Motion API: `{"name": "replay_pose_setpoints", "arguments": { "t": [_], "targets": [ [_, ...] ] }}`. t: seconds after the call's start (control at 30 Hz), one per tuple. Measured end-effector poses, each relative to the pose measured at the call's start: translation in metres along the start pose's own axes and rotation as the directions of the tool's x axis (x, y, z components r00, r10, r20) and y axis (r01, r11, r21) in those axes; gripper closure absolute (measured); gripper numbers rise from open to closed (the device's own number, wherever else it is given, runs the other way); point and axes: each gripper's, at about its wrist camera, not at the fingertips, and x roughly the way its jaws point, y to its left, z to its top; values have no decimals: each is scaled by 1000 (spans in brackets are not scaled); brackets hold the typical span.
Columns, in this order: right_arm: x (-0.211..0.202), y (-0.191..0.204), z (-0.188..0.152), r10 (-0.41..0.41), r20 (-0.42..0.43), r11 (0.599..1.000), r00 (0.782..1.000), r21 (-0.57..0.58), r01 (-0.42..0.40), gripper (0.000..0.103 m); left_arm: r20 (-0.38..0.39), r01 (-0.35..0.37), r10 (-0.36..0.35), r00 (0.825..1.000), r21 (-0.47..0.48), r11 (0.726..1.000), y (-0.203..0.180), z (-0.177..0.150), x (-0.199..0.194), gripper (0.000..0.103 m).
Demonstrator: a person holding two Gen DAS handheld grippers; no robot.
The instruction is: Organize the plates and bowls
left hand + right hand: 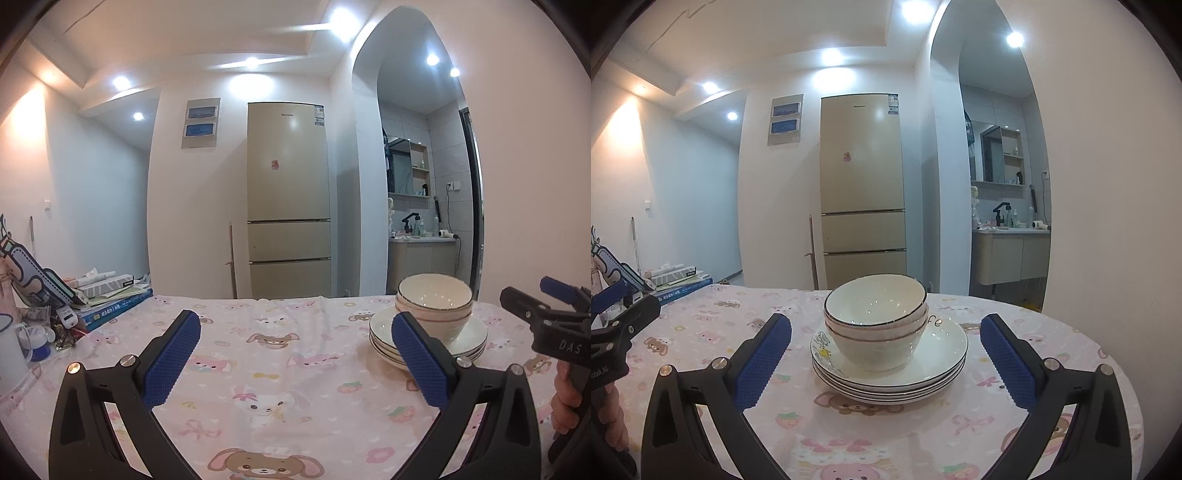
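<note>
- Stack of bowls (875, 321) sits nested on a stack of plates (890, 373), on the table (1071, 339) with its pink cartoon-animal cloth, toward the far right part of the tabletop.
- Count, right wrist view: three bowl rims showing, dark-edged; four plate rims, possibly one more underneath, hard to tell.
- Right wrist view only: top plate carries a small cartoon print and some lettering, partly hidden by the bowls. In the left wrist view the same pile (428, 328) is off to the right, partly behind a blue pad, print not visible.
- Right gripper (886, 358): jaws wide apart, holding nothing, one blue pad either side of the pile as framed, short of it; no contact visible.
- Left gripper (295, 358): jaws wide apart, empty, over bare cloth left of the pile.
- Each view catches the other tool at its edge: right gripper with a hand (565, 398) on its handle at the right border of the left view; left gripper's black body at the left border of the right view.
- Left wrist view only: a white jug (11, 343) and small clutter at the table's left edge.
- Both views: pile of books (110, 299) at far left, beige fridge (288, 199) behind, arched doorway to a washbasin (421, 240) at right.
</note>
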Motion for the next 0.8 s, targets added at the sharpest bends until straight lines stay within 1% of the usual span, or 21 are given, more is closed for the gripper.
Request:
{"name": "replay_pose_setpoints", "arguments": {
  "t": [0.1, 0.2, 0.23, 0.27, 0.33, 0.37, 0.4, 0.6, 0.8],
  "targets": [
    [4, 2, -4, -20, -11, 1000, 1000, -24, 20, 0, -39, 17, -17, 999, 4, 1000, -1, 0, 6, 0],
    [7, 3, -5, -13, -30, 999, 999, -31, 12, 0, -84, 9, -10, 996, -13, 1000, 0, -2, 13, 0],
    [9, 3, -6, -18, -38, 999, 999, -32, 17, 0, -114, 6, -8, 993, -18, 1000, 1, -3, 18, 0],
    [12, 3, -6, -22, -53, 999, 998, -33, 20, 0, -142, 3, -6, 990, -22, 1000, 1, -5, 23, 0],
    [22, 3, -10, -24, -115, 999, 993, -33, 20, 0, -189, 2, -5, 982, -20, 1000, 0, -8, 31, 0],
    [25, 3, -10, -32, -131, 999, 991, -35, 28, 0, -199, 1, -4, 980, -17, 1000, -1, -9, 33, 0],
    [26, 2, -10, -44, -138, 999, 990, -35, 39, 0, -199, 1, -4, 980, -16, 1000, -1, -10, 33, 0],
    [29, 3, -11, -34, -149, 999, 988, -39, 29, 0, -197, -4, 0, 980, -19, 1000, -1, -10, 28, 0],
    [29, 4, -10, -39, -141, 999, 989, -36, 34, 0, -200, -4, 0, 980, -20, 1000, 0, -9, 28, 0]
  ]
}}
